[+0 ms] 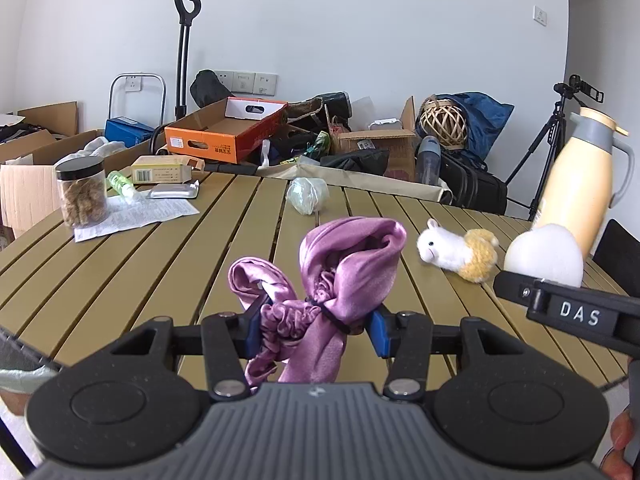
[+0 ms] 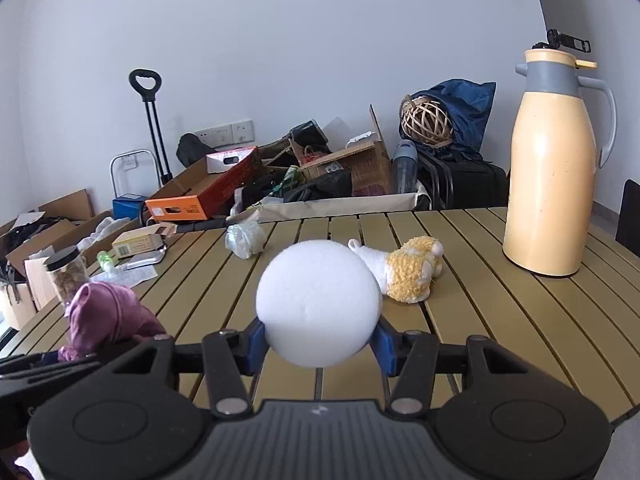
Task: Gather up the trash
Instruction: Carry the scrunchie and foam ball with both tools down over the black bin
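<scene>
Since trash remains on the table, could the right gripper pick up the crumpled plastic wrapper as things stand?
Probably not yet: the right gripper is shut on the white foam ball. The crumpled plastic wrapper lies unobstructed beyond it.

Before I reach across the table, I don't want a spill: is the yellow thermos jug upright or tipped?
Upright. The thermos jug stands on its base on the slatted table, lid on top, handle at its side.

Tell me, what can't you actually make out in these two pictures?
- Left view: the cream thermos jug has its base hidden behind the white foam ball.
- Right view: the white-and-yellow plush toy has its face hidden by that ball.
- Both views: print on the paper sheet too small.
</scene>
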